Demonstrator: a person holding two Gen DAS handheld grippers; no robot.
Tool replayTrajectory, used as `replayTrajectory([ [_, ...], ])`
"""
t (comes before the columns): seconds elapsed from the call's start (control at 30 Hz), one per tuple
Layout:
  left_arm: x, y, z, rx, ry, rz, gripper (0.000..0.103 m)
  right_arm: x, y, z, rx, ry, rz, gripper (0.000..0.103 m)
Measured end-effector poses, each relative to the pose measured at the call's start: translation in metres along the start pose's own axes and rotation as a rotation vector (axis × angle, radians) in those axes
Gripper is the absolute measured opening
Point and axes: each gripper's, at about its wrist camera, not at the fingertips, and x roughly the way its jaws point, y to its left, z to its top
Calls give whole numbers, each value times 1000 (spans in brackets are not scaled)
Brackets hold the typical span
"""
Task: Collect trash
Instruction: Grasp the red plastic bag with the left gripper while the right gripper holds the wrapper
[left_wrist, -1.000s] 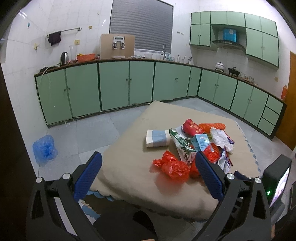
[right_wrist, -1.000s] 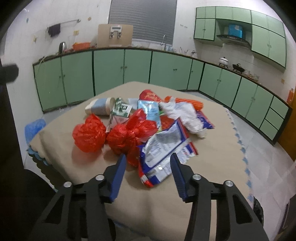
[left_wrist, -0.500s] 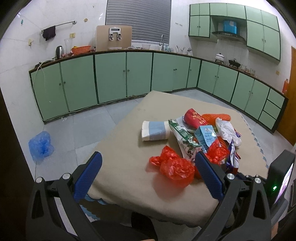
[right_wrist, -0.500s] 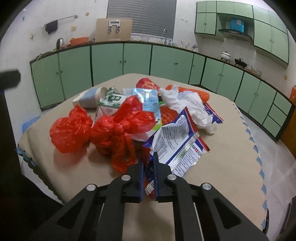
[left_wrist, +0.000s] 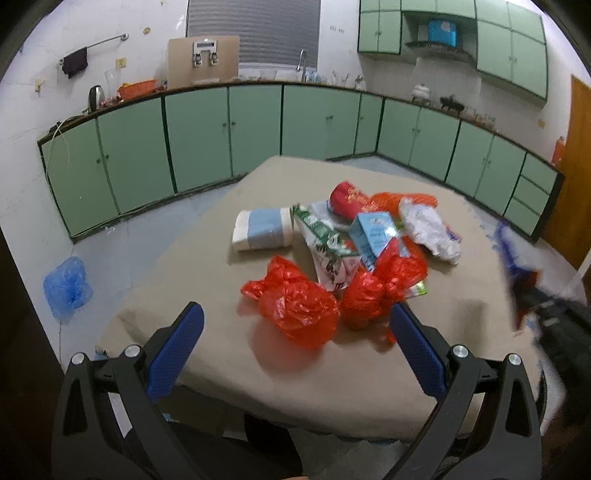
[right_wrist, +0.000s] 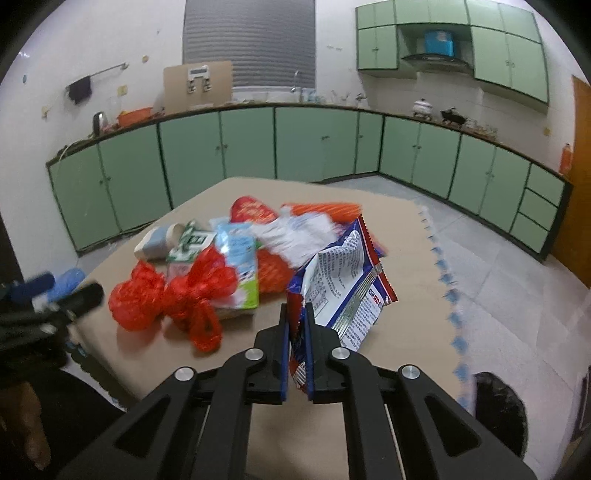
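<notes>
From the left wrist, the left tool (left_wrist: 295, 332) hovered spread wide and empty over the counter (left_wrist: 207, 288), framing the nearest crumpled red bag (left_wrist: 295, 299), probably its next pick. A paper cup (left_wrist: 262, 229) lay on its side behind it.

From the right wrist, the right tool (right_wrist: 296, 332) was pressed together, pinching the corner of a glossy foil wrapper (right_wrist: 347, 280), raised off the pile, presumably for binning.
</notes>
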Motion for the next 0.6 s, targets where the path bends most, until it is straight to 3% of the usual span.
replayTrajectory([
  [0.27, 53, -1, -7, -30, 132, 45, 95, 6, -22, 3, 40, 73, -17, 7],
  [0.3, 56, -2, -6, -28, 135, 51, 85, 7, -23, 3, 43, 80, -15, 7],
  [0.33, 61, -2, -5, -28, 152, 45, 65, 7, -26, 3, 49, 87, -14, 7],
  [0.37, 65, -1, -4, -34, 168, 32, 58, 6, -28, 3, 53, 89, -15, 7],
  [0.43, 71, 3, -5, -60, 197, -4, 23, 4, -32, 2, 55, 92, -16, 7],
  [0.53, 65, 11, -4, -103, 195, -49, 10, -2, -36, 2, 55, 93, -15, 7],
  [0.6, 55, 15, -2, -102, 176, -45, 8, -8, -39, 3, 55, 90, -11, 7],
])
